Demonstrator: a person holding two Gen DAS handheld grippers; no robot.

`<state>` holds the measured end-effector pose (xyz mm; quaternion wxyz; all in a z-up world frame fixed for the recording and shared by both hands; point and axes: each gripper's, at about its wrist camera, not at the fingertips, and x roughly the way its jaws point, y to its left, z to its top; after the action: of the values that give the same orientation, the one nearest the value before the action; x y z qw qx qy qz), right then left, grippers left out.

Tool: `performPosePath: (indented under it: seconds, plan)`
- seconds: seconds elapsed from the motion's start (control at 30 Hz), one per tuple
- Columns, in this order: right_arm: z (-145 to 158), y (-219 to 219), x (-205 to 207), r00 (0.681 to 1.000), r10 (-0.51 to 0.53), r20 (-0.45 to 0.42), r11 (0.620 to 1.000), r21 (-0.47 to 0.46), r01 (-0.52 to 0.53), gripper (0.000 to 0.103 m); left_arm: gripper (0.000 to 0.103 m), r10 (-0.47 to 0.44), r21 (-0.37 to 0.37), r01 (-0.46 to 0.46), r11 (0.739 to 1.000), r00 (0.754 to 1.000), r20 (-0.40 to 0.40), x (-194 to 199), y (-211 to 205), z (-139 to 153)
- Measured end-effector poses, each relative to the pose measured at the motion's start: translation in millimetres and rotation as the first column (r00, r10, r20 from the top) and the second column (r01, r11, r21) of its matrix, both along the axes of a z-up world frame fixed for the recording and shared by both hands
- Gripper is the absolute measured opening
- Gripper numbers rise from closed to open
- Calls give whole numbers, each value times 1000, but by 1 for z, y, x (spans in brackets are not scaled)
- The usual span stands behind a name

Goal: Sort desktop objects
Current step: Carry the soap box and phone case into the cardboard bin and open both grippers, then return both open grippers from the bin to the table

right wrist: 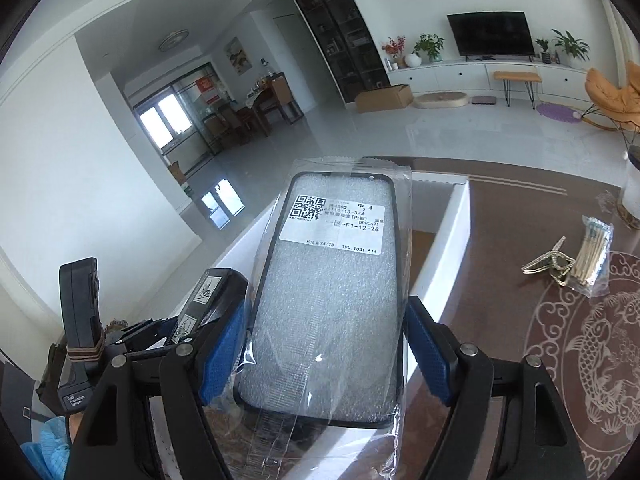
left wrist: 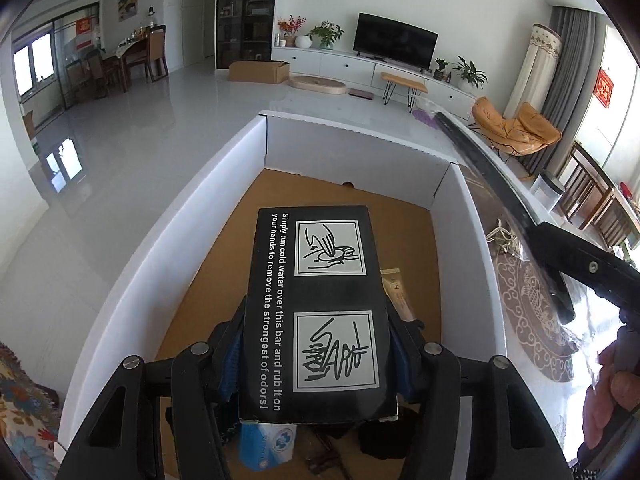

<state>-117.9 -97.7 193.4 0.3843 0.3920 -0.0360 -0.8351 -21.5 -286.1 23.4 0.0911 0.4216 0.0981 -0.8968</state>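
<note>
My left gripper [left wrist: 316, 344] is shut on a black box [left wrist: 316, 264] with white print and two drawings, its blue pads pressed on the box's long sides. It hangs over a white-walled carton [left wrist: 168, 248] with a brown floor. My right gripper [right wrist: 326, 344] is shut on a phone case [right wrist: 336, 280] in a clear bag, filled with foam and labelled with a QR code, just right of the carton's near wall [right wrist: 448, 240]. In the left wrist view the bagged case [left wrist: 492, 176] shows edge-on at the right. The black box [right wrist: 216, 296] sits left of the case.
Inside the carton lie a beige tube [left wrist: 394, 292], a blue tissue packet [left wrist: 266, 446] and dark items. On the brown patterned tabletop [right wrist: 560, 360] to the right lie a hair claw clip [right wrist: 548, 266] and a bag of cotton swabs [right wrist: 594, 258]. A hand [left wrist: 616, 384] grips the right tool.
</note>
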Motion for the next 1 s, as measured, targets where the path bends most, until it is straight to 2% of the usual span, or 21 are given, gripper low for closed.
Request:
performPosePath:
  seconds: [0.1, 0.17, 0.33, 0.4, 0.47, 0.53, 0.57, 0.63, 0.73, 0.87, 1.0]
  plan:
    - [-22, -40, -19, 999, 7, 36, 998, 57, -9, 77, 58, -4, -22, 4, 1000, 1000, 21, 0, -5, -3]
    - [-39, -57, -32, 997, 6, 72, 996, 87, -13, 77, 58, 12, -13, -12, 1000, 999, 33, 8, -10, -8]
    - [-75, -88, -46, 994, 32, 101, 984, 172, -49, 78, 58, 27, 17, -29, 999, 998, 63, 23, -11, -24]
    - [-88, -95, -50, 990, 21, 137, 976, 214, -50, 83, 58, 21, 4, -22, 1000, 997, 68, 28, -7, -25]
    - [-86, -96, -49, 994, 37, 106, 972, 227, -61, 87, 59, 19, -26, -17, 1000, 996, 92, 26, -1, -27]
    - [-78, -85, -49, 996, 40, 84, 976, 210, -57, 91, 64, 26, -43, -22, 999, 993, 115, 24, 2, -28]
    - [-72, -77, -50, 997, 35, 65, 978, 205, -48, 92, 74, 27, -46, -22, 999, 993, 117, 22, 5, -28]
    - [-59, -64, -47, 999, 29, 22, 981, 192, -32, 95, 88, 33, -60, -27, 998, 994, 103, 22, 11, -25]
    - [-42, -42, -41, 999, 18, -32, 983, 185, -11, 98, 88, 30, -85, -23, 996, 996, 79, 22, 23, -19]
    - [-28, -4, -31, 997, -23, -74, 985, 167, 35, 99, 88, 4, -73, 0, 997, 998, 59, 22, 40, -11]
    - [-44, 71, -13, 982, -152, -117, 975, 145, 168, 101, 88, -70, -92, 71, 993, 998, 8, 29, 82, 3]
